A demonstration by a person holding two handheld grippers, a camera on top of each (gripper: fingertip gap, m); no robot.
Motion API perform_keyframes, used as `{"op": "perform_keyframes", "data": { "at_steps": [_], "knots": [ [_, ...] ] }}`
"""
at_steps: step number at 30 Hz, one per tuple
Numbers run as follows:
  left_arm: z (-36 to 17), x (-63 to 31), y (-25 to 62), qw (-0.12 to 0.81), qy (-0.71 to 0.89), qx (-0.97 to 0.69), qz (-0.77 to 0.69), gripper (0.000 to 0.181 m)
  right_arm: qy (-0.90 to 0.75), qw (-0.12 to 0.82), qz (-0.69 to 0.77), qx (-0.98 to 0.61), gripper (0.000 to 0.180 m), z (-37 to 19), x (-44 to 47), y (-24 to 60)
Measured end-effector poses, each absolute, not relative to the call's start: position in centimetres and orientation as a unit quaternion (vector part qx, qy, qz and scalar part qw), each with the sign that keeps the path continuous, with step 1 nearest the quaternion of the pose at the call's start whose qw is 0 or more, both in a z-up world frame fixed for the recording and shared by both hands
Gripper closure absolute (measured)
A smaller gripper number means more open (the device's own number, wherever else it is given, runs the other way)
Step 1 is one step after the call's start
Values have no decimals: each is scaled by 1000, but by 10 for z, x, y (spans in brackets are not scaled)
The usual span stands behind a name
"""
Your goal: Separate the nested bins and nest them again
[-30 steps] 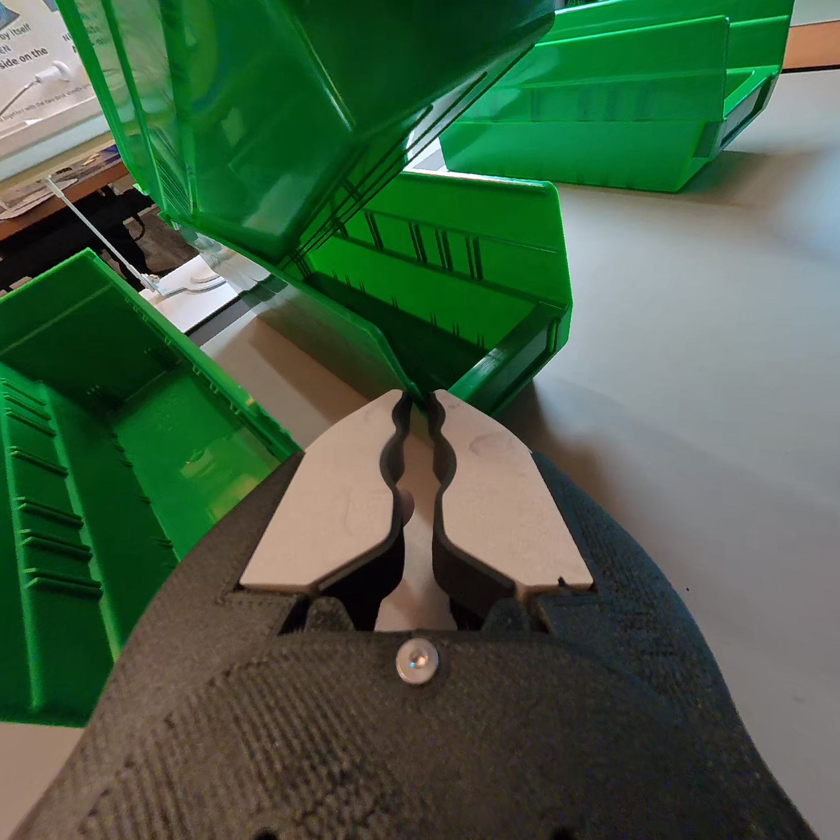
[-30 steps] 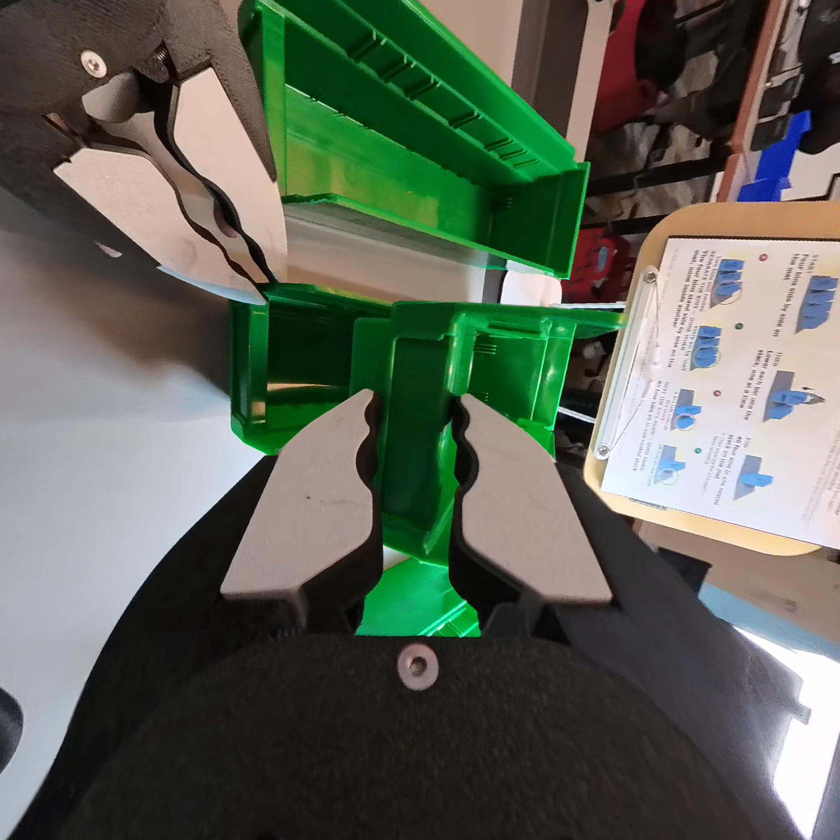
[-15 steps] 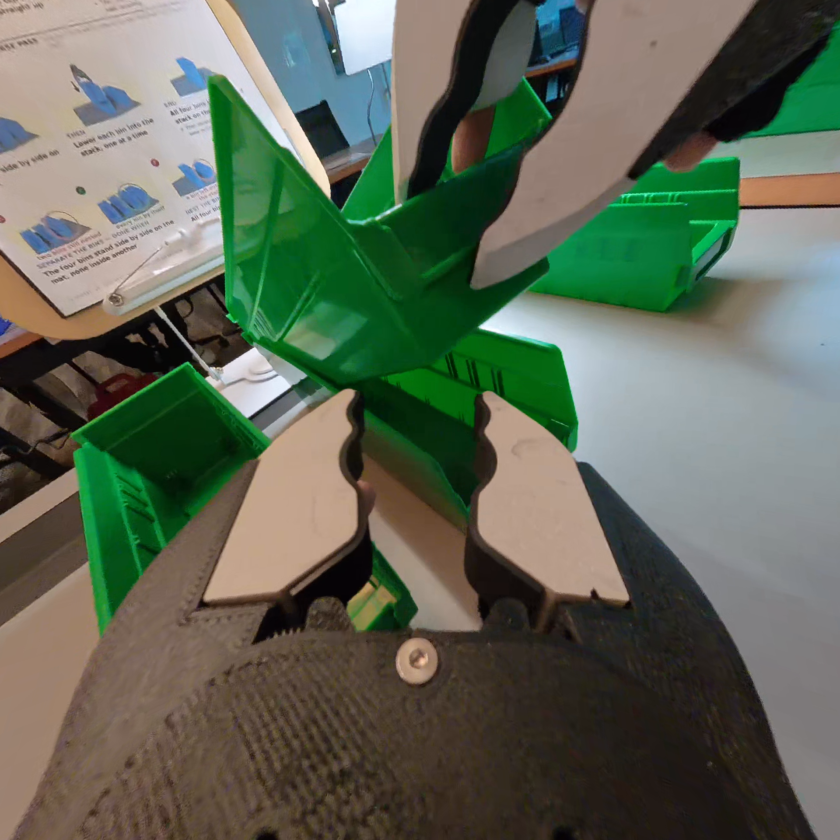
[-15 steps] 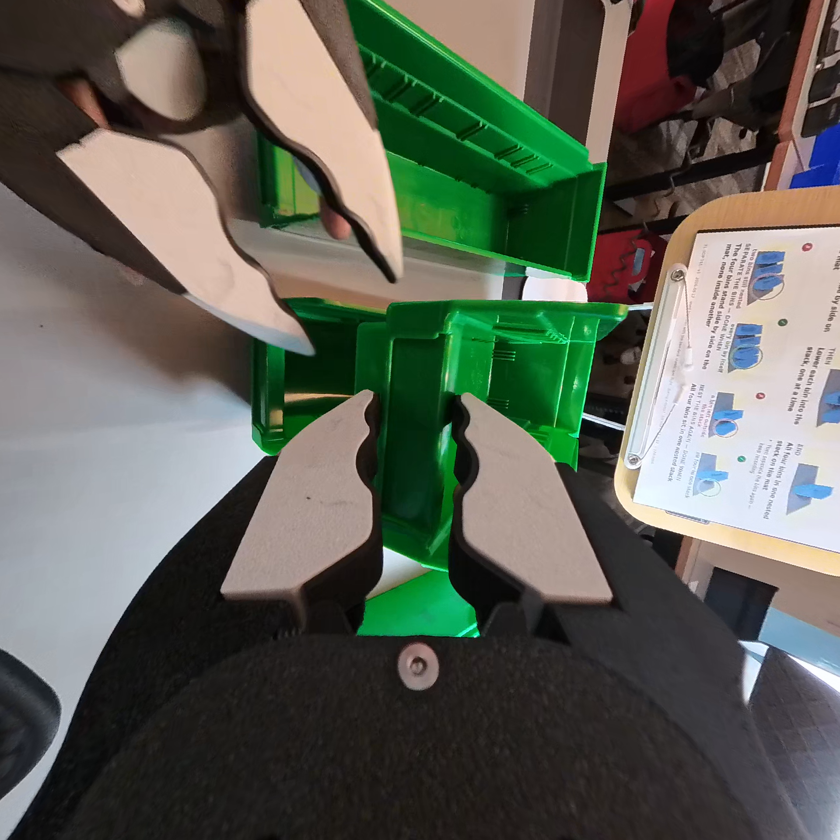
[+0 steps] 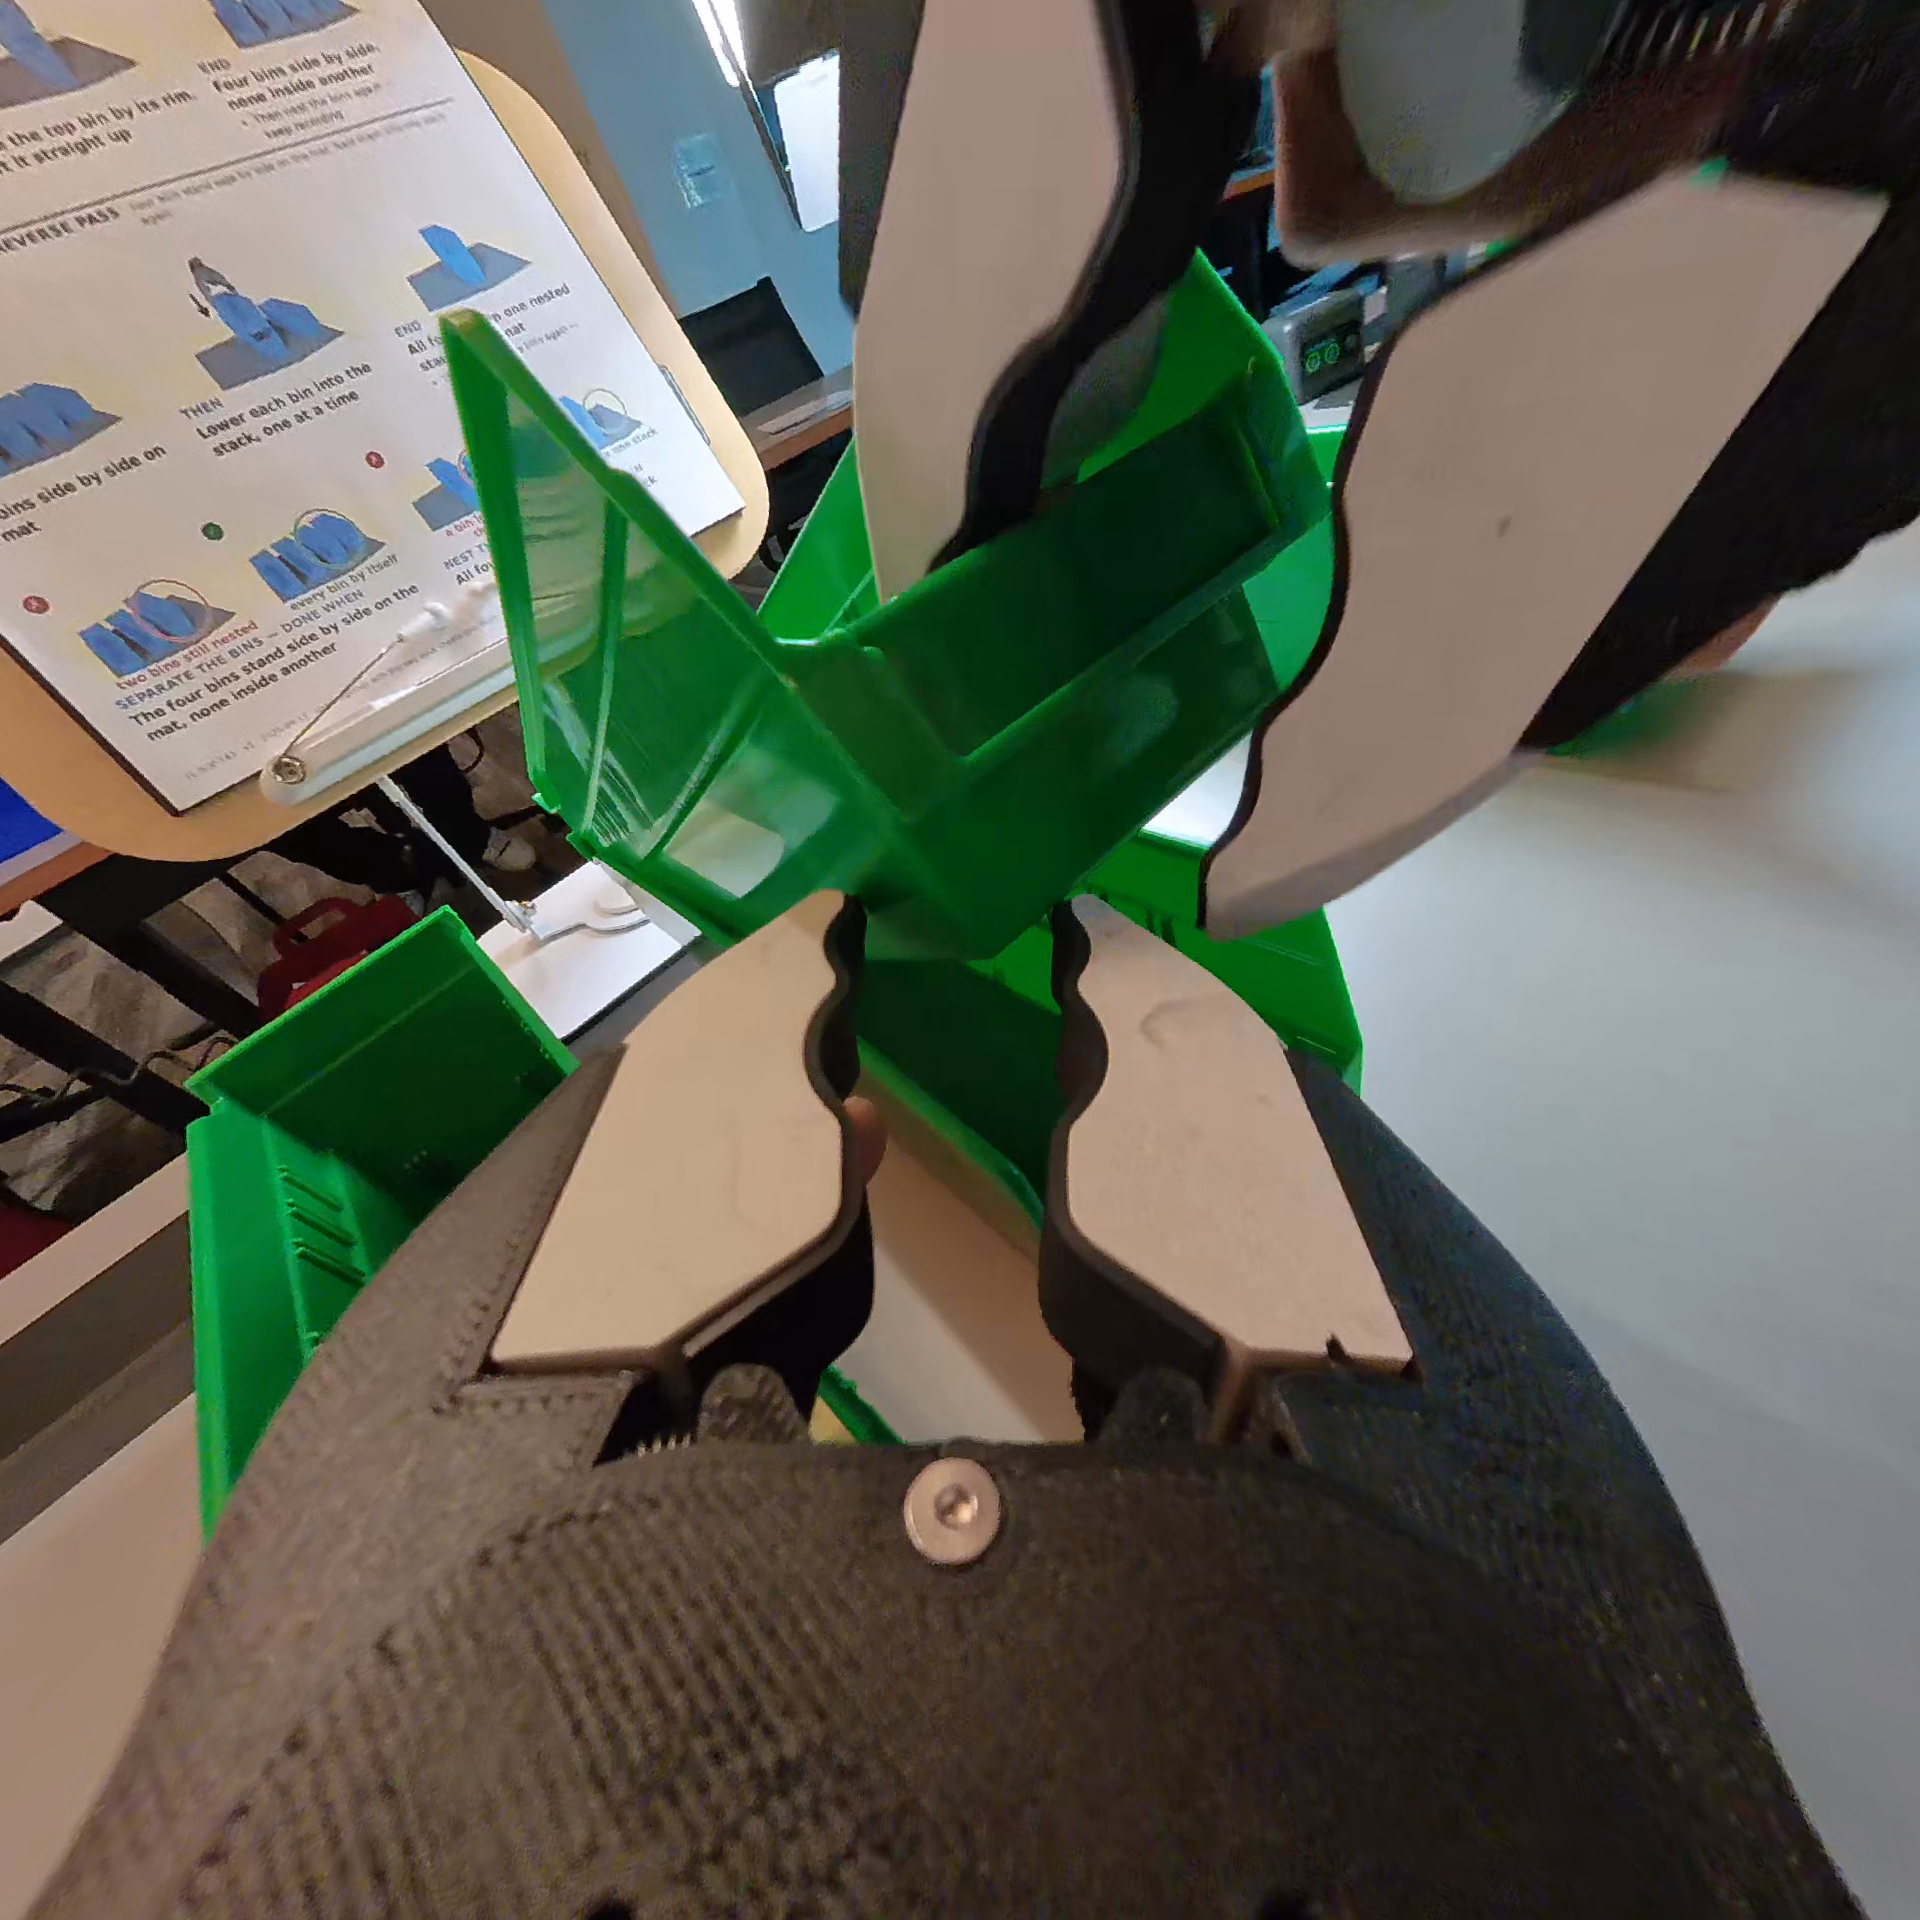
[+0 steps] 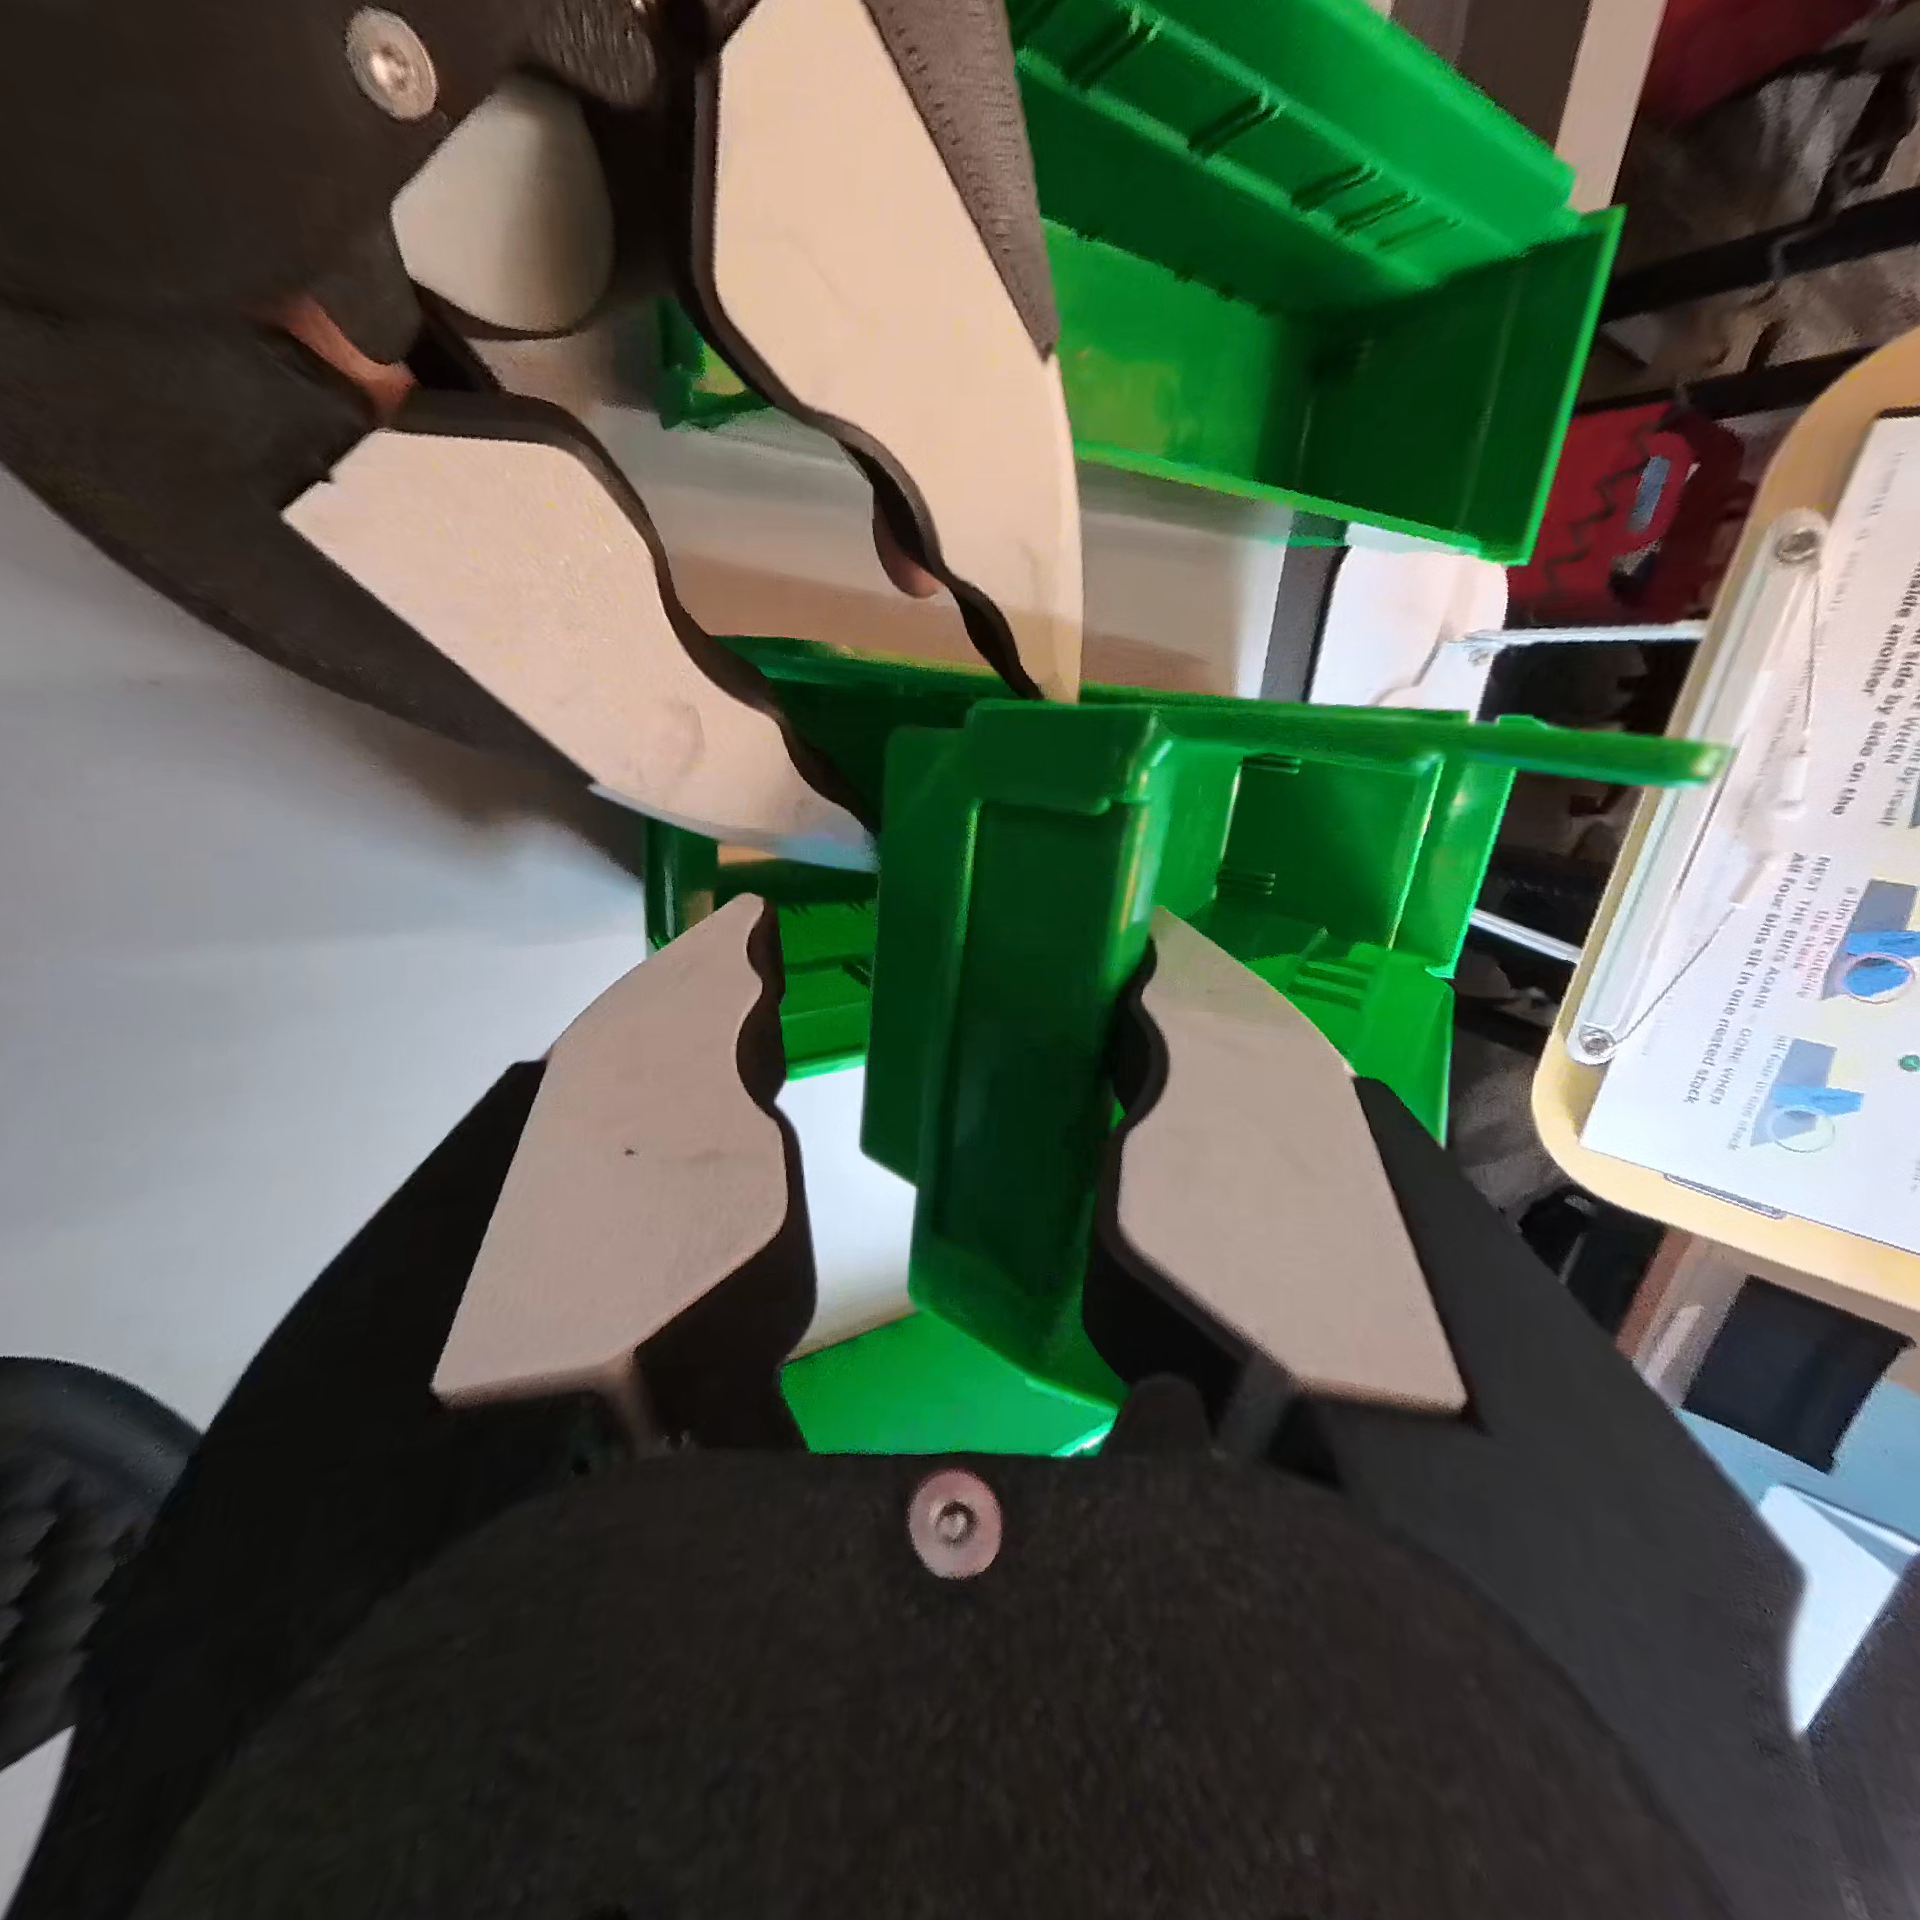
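Note:
All the bins are green plastic. One bin [image 5: 727, 748] stands tilted, its low corner down in a second bin [image 5: 1278, 997] on the grey table. My right gripper [image 6: 956, 914] is open around the tilted bin's front lip [image 6: 1018, 1039]. The lip touches the right finger, with a gap on the left side. It also shows from above in the left wrist view [image 5: 1055, 748]. My left gripper [image 5: 956, 925] is open, its jaws straddling the lower bin's near wall just under the tilted bin's corner. It also shows in the right wrist view [image 6: 956, 769], above the lower bin [image 6: 686, 894].
A third green bin [image 5: 343, 1143] lies at the table's left edge, and shows in the right wrist view [image 6: 1299, 260]. An instruction board on a stand [image 5: 260, 416] rises behind the bins. Grey table surface [image 5: 1610, 1143] stretches to the right. My left and right fingertips are right by each other.
My right gripper has opened and no longer clamps the tilted bin's lip. My left gripper opened from nearly shut and rose closer to the tilted bin's low corner.

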State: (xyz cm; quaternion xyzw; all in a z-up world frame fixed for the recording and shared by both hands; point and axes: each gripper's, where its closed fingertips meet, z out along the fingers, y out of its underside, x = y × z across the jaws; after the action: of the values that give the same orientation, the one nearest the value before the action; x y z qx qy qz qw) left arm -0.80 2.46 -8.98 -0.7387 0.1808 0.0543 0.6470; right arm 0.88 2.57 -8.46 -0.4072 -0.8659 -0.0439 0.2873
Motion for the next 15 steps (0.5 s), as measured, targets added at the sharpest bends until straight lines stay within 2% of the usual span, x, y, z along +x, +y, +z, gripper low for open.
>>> {"op": "perform_keyframes", "data": {
  "at_steps": [1, 2, 5, 11, 15],
  "knots": [
    [-91, -8, 24, 645, 182, -741, 54, 146, -866, 292, -55, -402, 122, -86, 7, 28],
    [-93, -8, 24, 643, 186, -741, 54, 146, -865, 300, -70, -396, 134, -85, 5, 32],
    [-95, -9, 20, 641, 187, -743, 44, 146, -868, 298, -75, -391, 135, -88, 3, 31],
    [-108, -20, 1, 614, 190, -766, 21, 123, -861, 318, -77, -390, 135, -92, 2, 31],
    [-117, -22, -7, 603, 181, -777, 15, 123, -856, 333, -80, -388, 135, -89, 3, 31]
  ]
}}
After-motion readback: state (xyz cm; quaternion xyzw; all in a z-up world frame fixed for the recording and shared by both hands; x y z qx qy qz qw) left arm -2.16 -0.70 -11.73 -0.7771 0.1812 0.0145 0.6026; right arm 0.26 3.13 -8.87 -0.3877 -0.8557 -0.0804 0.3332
